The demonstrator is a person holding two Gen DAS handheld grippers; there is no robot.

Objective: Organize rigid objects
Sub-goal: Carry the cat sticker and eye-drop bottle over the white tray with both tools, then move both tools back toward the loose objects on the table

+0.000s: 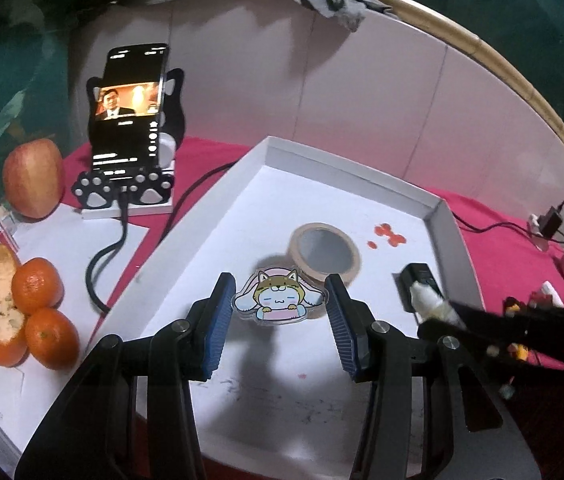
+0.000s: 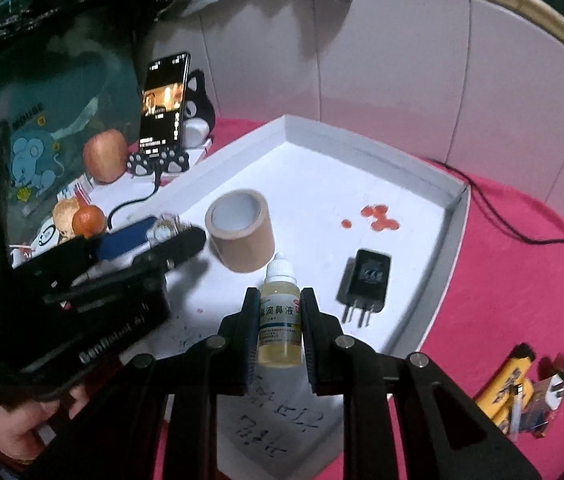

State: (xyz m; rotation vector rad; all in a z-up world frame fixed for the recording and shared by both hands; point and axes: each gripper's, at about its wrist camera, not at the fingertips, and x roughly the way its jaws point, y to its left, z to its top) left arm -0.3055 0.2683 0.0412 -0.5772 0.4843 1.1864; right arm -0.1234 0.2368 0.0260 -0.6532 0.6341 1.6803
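From my left wrist camera, my left gripper (image 1: 280, 322) is spread wide over the white tray (image 1: 345, 164). A flat cartoon charm (image 1: 278, 298) sits between its two blue fingers (image 1: 218, 324), with a gap on each side. I cannot tell if the charm lies flat on the tray floor or stands up a bit. Just behind it is a roll of brown tape (image 1: 323, 252), and the charm covers a bit of the roll's front. Some red spots (image 1: 389, 236) mark the tray farther back. At the right, my right gripper (image 1: 441, 312) comes in blurry, so the pale thing it carries is hard to make out. A black plug (image 1: 417, 280) lies just behind it, partly hidden. A phone (image 1: 130, 112) on a stand, an apple (image 1: 34, 178) and oranges (image 1: 42, 312) sit off to the left on the worktop.

From my right wrist camera, my right gripper (image 2: 280, 324) is pinching a small dropper bottle (image 2: 280, 316) with yellow liquid and a white cap. The fingers cover the bottle's sides. It is over the tray (image 2: 453, 224), between the tape roll (image 2: 242, 236) and the black plug (image 2: 365, 280). My left gripper (image 2: 170, 244) is at the left, dark and blurry, and I cannot read what is at its tips. A yellow lighter (image 2: 509, 384) and little bits lie on the red cloth (image 2: 501, 280) at the right, too small to name.
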